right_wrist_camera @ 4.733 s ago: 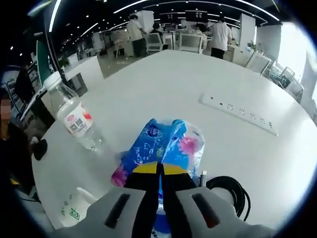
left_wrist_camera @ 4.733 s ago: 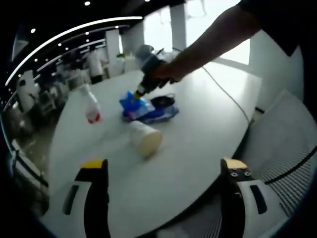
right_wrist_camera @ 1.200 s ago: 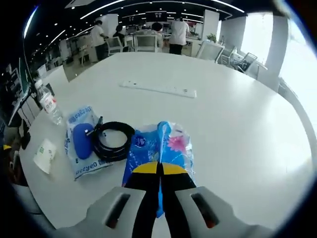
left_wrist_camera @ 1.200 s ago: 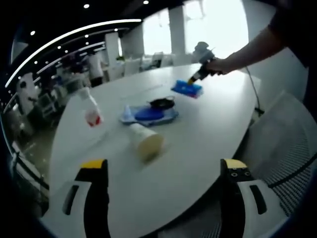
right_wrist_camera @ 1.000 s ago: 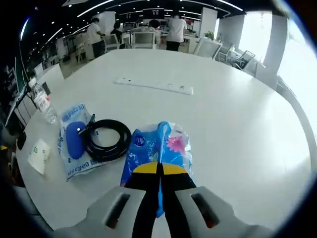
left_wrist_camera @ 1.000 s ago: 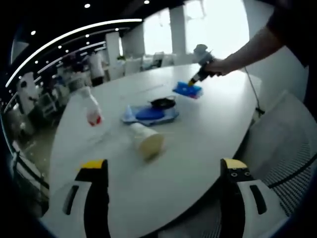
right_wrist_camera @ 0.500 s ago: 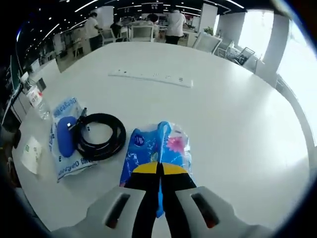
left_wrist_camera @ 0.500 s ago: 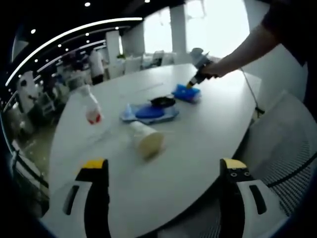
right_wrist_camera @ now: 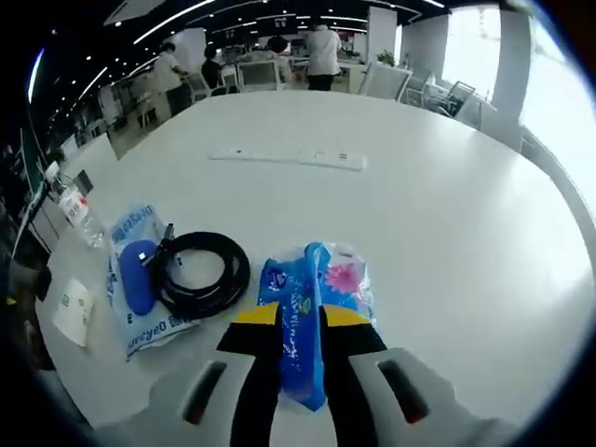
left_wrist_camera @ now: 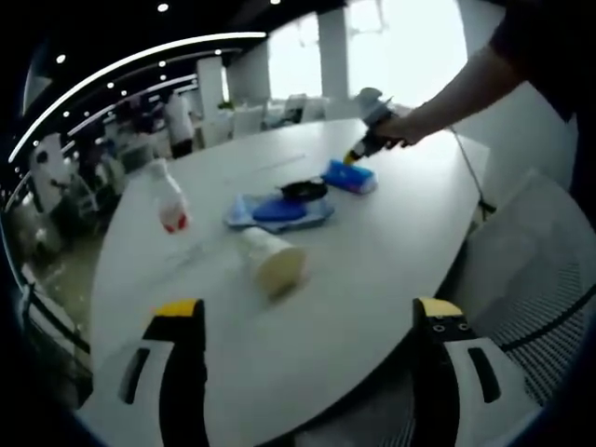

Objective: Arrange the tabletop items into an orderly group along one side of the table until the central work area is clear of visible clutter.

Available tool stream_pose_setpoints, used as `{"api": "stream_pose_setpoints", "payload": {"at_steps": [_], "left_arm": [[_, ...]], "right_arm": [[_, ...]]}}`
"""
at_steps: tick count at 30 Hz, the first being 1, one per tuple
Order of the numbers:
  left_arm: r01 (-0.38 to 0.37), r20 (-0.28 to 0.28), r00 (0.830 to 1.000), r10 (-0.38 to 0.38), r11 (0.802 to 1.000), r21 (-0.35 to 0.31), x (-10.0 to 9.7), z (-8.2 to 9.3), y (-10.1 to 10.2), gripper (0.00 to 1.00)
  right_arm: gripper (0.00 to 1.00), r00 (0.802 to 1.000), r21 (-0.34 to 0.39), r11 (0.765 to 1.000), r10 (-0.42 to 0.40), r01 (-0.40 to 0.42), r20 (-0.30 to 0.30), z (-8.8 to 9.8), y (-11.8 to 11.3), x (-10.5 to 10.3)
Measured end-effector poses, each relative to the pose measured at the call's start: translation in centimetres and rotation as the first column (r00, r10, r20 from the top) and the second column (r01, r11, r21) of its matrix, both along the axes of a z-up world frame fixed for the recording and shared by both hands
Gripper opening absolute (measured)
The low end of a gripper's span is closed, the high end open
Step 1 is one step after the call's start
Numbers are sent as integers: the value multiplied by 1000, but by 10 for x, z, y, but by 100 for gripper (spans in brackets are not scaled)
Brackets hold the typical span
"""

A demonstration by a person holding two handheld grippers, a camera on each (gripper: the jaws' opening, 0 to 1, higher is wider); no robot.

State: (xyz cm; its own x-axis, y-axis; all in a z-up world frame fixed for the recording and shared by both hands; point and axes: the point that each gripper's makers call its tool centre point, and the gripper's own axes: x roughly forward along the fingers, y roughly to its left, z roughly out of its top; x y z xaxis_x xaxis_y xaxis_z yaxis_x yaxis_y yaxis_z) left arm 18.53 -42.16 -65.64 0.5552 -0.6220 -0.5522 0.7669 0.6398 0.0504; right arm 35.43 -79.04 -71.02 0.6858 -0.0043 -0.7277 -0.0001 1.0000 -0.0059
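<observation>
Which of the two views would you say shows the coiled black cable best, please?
The right gripper view: the coiled black cable lies close, its full loop showing beside the blue tissue pack. In the left gripper view the cable is only a small, distant dark shape.

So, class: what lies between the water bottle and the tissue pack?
In the right gripper view, a blue pouch and a coiled black cable lie between the bottle and tissue pack.

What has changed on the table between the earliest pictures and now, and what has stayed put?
The right gripper carried the blue tissue pack off the blue pouch and set it beside the black cable coil; its jaws have now parted. The bottle, the tipped paper cup and the open left gripper stayed put.
</observation>
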Motion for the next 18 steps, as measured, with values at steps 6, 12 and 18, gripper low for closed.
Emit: {"api": "stream_pose_setpoints", "payload": {"at_steps": [6, 12, 18], "left_arm": [[7, 0, 1000, -7, 1000, 2, -2, 0, -1, 88], [10, 0, 1000, -10, 1000, 2, -2, 0, -1, 88], [14, -2, 1000, -14, 1000, 3, -3, 0, -2, 88]], "right_arm": [[25, 999, 5, 999, 32, -32, 33, 7, 12, 3], [28, 997, 24, 998, 63, -64, 49, 9, 26, 8], [33, 983, 36, 985, 167, -170, 81, 10, 53, 13]]}}
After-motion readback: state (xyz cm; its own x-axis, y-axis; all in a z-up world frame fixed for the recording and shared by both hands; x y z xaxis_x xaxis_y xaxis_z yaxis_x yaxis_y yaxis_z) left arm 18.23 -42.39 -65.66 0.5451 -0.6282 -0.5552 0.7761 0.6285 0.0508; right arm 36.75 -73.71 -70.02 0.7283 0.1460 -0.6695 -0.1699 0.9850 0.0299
